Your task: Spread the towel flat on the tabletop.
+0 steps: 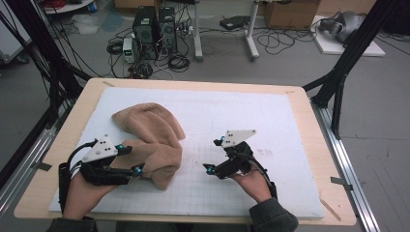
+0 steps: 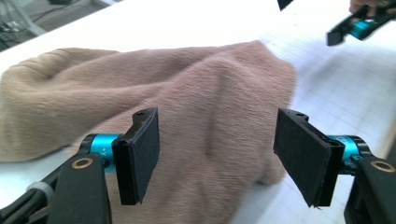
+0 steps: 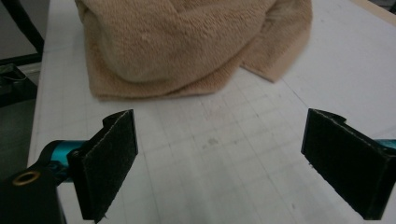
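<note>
**Both grippers open beside a crumpled towel**

The left gripper (image 1: 131, 159) has its fingers (image 2: 140, 156) spread wide, nothing pinched between them; the towel (image 2: 187, 116) lies just past the pads, and seen from above the tips sit at its near left edge. Whether a pad brushes the cloth cannot be told. The right gripper (image 1: 215, 154) also has its fingers (image 3: 109, 161) wide apart over bare grid, holding nothing, and stands well apart from the towel, to its right.

The towel (image 1: 152, 140), tan and fluffy, lies bunched and folded over itself on the left half of the white mat (image 1: 270, 121). The mat covers most of the wooden surface (image 1: 309, 116). A hand grips each gripper from the near edge.
</note>
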A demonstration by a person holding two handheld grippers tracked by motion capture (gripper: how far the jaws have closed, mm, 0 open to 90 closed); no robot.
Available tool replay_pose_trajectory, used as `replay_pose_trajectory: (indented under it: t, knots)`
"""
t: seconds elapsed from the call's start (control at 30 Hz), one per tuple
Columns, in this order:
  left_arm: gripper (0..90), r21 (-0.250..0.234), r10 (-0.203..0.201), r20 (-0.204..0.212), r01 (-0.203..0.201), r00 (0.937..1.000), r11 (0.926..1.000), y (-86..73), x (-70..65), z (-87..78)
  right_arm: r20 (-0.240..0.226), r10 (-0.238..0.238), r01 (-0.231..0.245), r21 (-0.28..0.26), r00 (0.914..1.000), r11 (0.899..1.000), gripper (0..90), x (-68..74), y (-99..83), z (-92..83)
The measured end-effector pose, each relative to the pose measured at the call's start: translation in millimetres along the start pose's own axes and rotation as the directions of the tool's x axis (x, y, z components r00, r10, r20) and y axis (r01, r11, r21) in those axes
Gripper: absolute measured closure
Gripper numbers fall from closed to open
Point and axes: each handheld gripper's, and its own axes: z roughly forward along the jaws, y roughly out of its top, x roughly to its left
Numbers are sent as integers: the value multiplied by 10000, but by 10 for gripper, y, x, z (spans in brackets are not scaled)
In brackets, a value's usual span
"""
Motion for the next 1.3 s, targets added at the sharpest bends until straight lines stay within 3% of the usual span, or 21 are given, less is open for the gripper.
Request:
replay_pose_trajectory:
  t: [0.1,0.13,0.23,0.27,0.37,0.47,0.57,0.63,0.77,0.83,0.87,0.9,0.93,1.1,1.2,1.23,1.27,1.3]
  knots:
    - [330,15,-94,-160,95,9998,10000,-13,87,55,-130,-131,130,-36,9998,9999,109,12,89,74]
    - [330,164,-290,-209,293,9994,9994,-57,176,142,-400,-276,272,-106,9988,9996,142,17,165,150]
    - [361,454,-366,-321,381,9988,9982,-122,234,253,-623,-436,434,-39,9971,9990,147,30,219,243]
    - [385,813,-444,-335,470,9984,9956,-202,275,368,-768,-545,556,124,9956,9984,156,35,249,357]
    - [496,996,-692,-317,720,9971,9924,-291,310,461,-1005,-566,600,316,9933,9977,167,44,263,480]
    - [648,1157,-604,-392,646,9974,9912,-424,312,549,-1317,-899,1015,847,9872,9912,235,61,264,738]
    - [726,1299,-359,-490,420,9982,9906,-436,296,554,-1386,-964,1125,1137,9856,9871,277,66,259,855]
    - [750,1351,-303,-445,361,9986,9902,-444,295,551,-1452,-1053,1265,1454,9838,9812,337,58,239,1019]
    - [766,1371,-289,-430,346,9987,9899,-446,292,554,-1704,-1060,1324,1516,9796,9795,431,64,235,1145]
    - [768,1385,-321,-417,376,9986,9896,-445,293,553,-2030,-1143,1481,1596,9725,9760,613,72,237,1226]
    - [768,1355,-398,-391,448,9984,9898,-444,293,548,-2191,-1167,1525,1541,9687,9762,692,64,240,1231]
    - [772,1355,-398,-391,448,9984,9898,-444,293,548,-2191,-1167,1525,1541,9687,9762,692,64,240,1231]
    - [780,1286,-457,-334,496,9984,9905,-439,289,523,-2331,-1147,1537,1566,9656,9756,786,42,244,1196]
    - [796,1032,-525,-221,545,9984,9932,-427,239,454,-2323,-1162,1543,1536,9657,9760,805,19,247,1011]
    - [797,804,-354,-20,355,9994,9961,-391,117,407,-2018,-1389,1695,1429,9695,9751,807,75,248,699]
    - [798,804,-354,-20,355,9994,9961,-391,117,407,-2018,-1389,1695,1429,9695,9751,807,75,248,699]
    - [798,710,-240,216,224,9995,9972,-361,35,396,-1874,-1536,1822,1460,9702,9724,808,120,226,519]
    - [798,710,-240,216,224,9995,9972,-361,35,396,-1874,-1536,1822,1460,9702,9724,808,120,226,519]
